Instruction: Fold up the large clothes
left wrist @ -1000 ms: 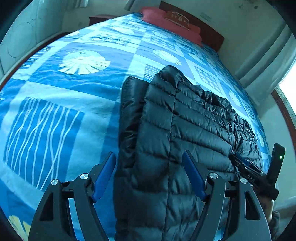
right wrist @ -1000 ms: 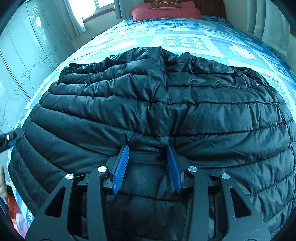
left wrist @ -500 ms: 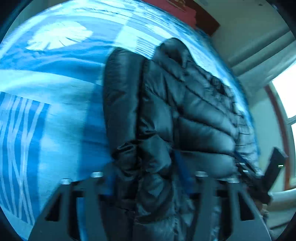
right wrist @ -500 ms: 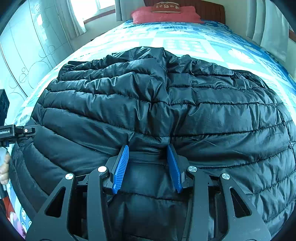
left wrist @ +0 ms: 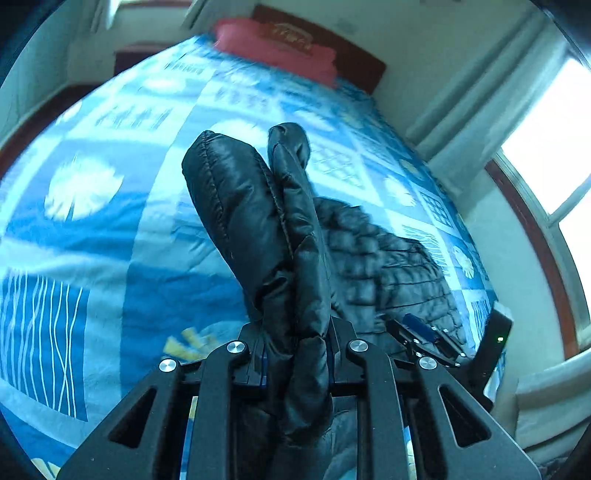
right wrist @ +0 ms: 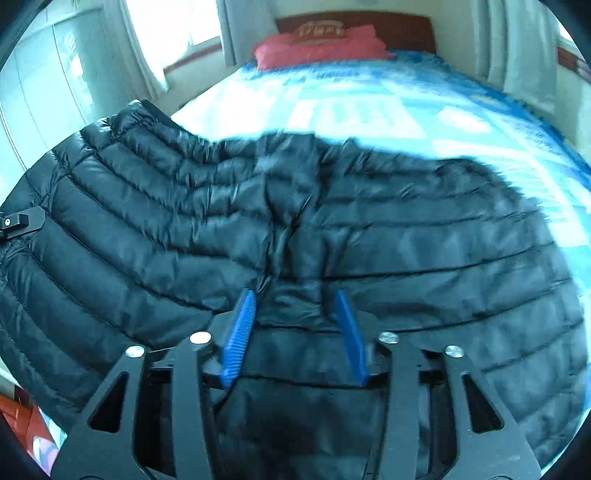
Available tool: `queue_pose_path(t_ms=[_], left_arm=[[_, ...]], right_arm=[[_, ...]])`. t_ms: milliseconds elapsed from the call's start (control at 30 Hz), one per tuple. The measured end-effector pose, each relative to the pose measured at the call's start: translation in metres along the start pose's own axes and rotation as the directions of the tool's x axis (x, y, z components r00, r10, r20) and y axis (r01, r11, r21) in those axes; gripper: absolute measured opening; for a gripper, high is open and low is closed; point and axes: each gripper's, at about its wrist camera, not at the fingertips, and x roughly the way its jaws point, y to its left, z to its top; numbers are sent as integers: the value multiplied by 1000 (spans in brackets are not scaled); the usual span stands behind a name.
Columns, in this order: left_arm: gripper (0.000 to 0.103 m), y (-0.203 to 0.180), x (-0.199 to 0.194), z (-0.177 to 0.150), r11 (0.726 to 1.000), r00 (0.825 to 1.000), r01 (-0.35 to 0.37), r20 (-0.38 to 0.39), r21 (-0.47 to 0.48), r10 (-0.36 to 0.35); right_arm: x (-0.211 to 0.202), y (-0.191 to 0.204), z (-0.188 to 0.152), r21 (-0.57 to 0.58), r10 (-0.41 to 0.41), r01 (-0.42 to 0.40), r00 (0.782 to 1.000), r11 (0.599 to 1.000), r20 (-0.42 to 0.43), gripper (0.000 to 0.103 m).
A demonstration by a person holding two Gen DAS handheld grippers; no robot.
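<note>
Bed w/ blue patterned bedspread (left wrist: pixel 92 236) fills most of frame, red pillow (left wrist: pixel 273 55) at 12 o'clock against dark wood headboard (right wrist: pixel 354 22), pale curtains (left wrist: pixel 476 110) & bright window (left wrist: pixel 554 133) at 2 o'clock.

Cool, blue-tinted daylight pours from an overexposed window (left wrist: pixel 550 144) at right in the left wrist view and a blown-out window (right wrist: pixel 173 26) at upper left in the right wrist view. Sheen glints on the black puffer jacket (left wrist: pixel 266 229). Motion blur smears the bedspread (right wrist: pixel 388 107); fisheye bending and black vignetting ring both frames.
</note>
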Motion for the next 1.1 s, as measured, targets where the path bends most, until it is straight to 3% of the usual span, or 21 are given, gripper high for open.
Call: queue_pose_path(t_ms=[367,633,867,1100], left_arm=[[21,-155,39,15,976,1000,-22,-14,217,25],[21,-248,118,-7,936,996,-12,-81,352,43],[21,-283,183,-42,912,988,-32,-123,410,90],[22,-291,206,-62,908,988,-50,-115,417,107]], right_arm=[[-91,-90,-17,106,-80,71,993,992,84,56],[-114,-156,-40,241,-157,138,986,961,60,57],[-118,-194,-56,300,-199,184,980,936,20,57],[-114,-212,-62,323,-213,202,977,925,-1,57]])
